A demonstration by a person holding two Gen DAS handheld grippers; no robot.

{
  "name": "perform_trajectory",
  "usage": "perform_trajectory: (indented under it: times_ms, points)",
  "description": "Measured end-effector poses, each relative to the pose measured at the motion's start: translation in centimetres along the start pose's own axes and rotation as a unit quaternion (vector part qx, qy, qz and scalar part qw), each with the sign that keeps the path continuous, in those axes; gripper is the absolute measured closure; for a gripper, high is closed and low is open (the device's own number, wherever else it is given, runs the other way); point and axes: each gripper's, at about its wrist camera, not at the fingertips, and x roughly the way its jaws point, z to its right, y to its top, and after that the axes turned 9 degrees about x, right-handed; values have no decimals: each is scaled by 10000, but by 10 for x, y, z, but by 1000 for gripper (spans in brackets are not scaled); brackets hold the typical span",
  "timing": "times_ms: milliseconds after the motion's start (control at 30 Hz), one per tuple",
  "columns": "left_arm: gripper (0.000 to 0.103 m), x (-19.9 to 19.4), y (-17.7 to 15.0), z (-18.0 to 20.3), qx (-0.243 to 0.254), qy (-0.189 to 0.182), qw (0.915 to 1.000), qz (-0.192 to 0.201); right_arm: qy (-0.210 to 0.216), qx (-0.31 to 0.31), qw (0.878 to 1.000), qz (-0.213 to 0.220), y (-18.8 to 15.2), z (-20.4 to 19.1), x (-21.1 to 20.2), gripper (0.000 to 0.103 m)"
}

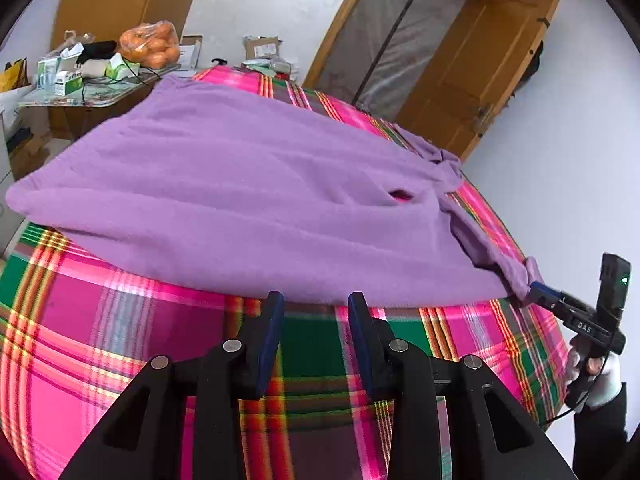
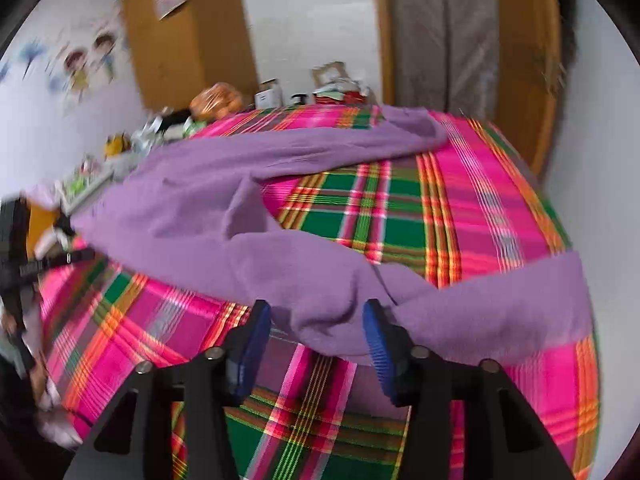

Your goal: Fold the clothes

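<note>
Presently we find both grippers empty: left gripper (image 1: pixel 316 300) half-open, right gripper (image 2: pixel 316 312) wide at the purple garment (image 1: pixel 240 184) hem, lower centre; regrasping comes next.

A garment (image 1: pixel 248 184) lies spread on a checked cloth (image 1: pixel 120 352) that covers the bed or table below it. In the left wrist view the left gripper (image 1: pixel 316 300) hangs over bare cloth just before the garment's near edge, with nothing between its fingers. To the right, the right gripper (image 1: pixel 538 290) sits at the garment's near right corner. In the right wrist view a fold of the garment (image 2: pixel 332 312) lies between that gripper's (image 2: pixel 316 312) parted fingers. Behind the garment to the left, a side table (image 1: pixel 100 98) bears boxes and a bag of oranges (image 1: pixel 150 44). A door (image 1: pixel 476 68) stands behind to the right.
</note>
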Motion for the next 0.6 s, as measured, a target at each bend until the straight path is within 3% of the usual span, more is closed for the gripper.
perform_trajectory:
  times_ms: [133, 167, 200, 300, 433, 500, 600]
  points:
    - [69, 2, 0, 5, 109, -56, 9999, -18, -256, -605, 9976, -211, -7, -11, 12, 52]
    - [69, 2, 0, 6, 139, -80, 9999, -13, -355, -669, 9968, -263, -8, -11, 16, 58]
    - [69, 2, 0, 6, 170, -103, 9998, -18, -505, -711, 9958, -271, -6, -11, 20, 75]
    - [69, 3, -1, 7, 213, -142, 9997, -46, -658, -578, 9962, -22, 11, -2, 21, 91]
    - [69, 5, -2, 9, 272, -189, 9994, -68, -760, -41, 9951, 636, 61, 20, 14, 91]
    - [69, 4, -2, 9, 266, -205, 9994, -53, -806, 249, 9935, 764, 83, 34, 21, 91]
    - [69, 4, -3, 6, 210, -267, 9994, -55, -1501, 591, 9836, 804, 99, 56, 34, 89]
